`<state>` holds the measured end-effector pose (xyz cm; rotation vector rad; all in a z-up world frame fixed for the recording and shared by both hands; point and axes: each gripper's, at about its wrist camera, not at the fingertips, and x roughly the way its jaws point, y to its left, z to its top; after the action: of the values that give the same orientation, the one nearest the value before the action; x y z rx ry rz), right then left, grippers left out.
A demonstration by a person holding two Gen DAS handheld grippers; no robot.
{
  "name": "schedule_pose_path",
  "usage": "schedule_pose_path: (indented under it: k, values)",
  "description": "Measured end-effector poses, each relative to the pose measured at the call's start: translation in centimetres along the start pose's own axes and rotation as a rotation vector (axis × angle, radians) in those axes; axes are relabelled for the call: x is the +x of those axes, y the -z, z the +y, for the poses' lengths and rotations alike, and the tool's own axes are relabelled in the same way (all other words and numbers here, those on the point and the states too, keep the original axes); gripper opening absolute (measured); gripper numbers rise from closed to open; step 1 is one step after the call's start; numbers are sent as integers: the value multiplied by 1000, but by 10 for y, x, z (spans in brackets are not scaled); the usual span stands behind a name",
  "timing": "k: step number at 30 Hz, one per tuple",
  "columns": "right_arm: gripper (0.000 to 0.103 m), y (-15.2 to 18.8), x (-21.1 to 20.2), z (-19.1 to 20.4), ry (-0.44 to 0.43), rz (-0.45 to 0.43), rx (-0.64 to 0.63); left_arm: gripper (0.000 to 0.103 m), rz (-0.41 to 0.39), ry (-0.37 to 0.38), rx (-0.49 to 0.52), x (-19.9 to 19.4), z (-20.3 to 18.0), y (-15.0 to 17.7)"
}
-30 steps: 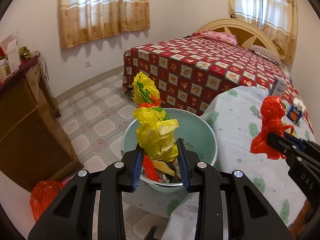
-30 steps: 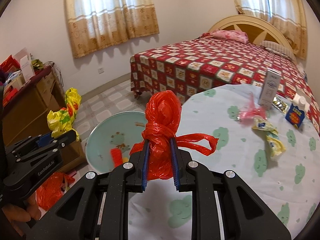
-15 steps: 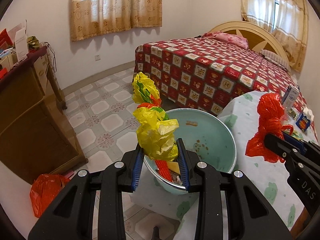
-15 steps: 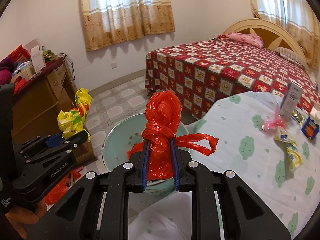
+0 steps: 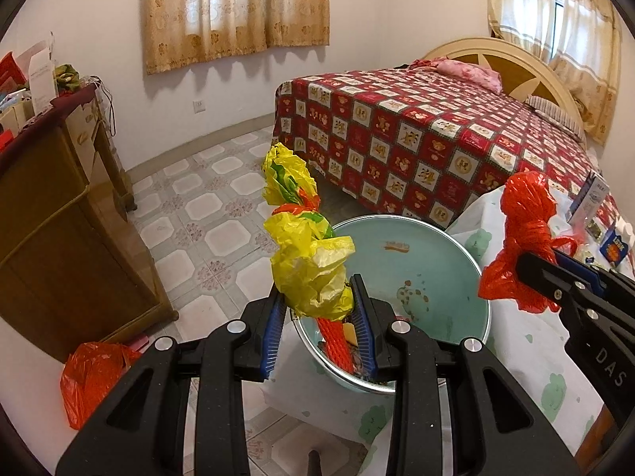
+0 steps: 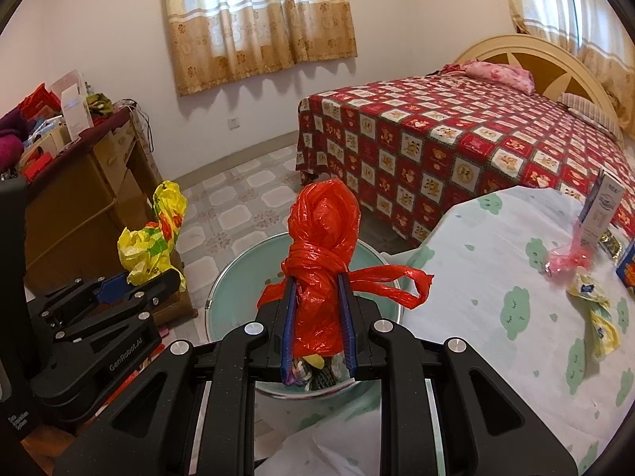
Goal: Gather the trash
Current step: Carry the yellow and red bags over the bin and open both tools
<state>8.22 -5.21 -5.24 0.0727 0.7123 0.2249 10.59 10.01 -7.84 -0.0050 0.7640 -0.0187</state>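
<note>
- The left gripper (image 5: 317, 317) is pinching a crumpled yellow plastic bag (image 5: 307, 254), hanging over the near rim of the teal basin (image 5: 432, 277) by the table's edge.
- The right gripper (image 6: 316, 317) is squeezing a knotted red plastic bag (image 6: 321, 238) over the same basin.
- Both look feather-light, soft and slippery, so I'd be gripping the bunched middle, not the loose tails.
- More wrappers (image 6: 591, 301) are lying near the table's far right edge.

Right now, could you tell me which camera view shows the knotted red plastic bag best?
The right wrist view: the red bag fills the centre, its knot and loose tail plain, pinched in the right gripper. The left wrist view shows the same bag only from the side, near the right edge, partly behind that gripper's finger.
</note>
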Motion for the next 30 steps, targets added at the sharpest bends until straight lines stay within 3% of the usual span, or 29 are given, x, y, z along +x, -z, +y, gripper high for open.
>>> schedule_pose_path:
  k: [24,30]
  values:
    - [21,6,82,-28,28,180,28,32,118,46,34,65,-22,0]
    - [25,6,102,-29,-9,223,19,32,143,43,33,74,-21,5]
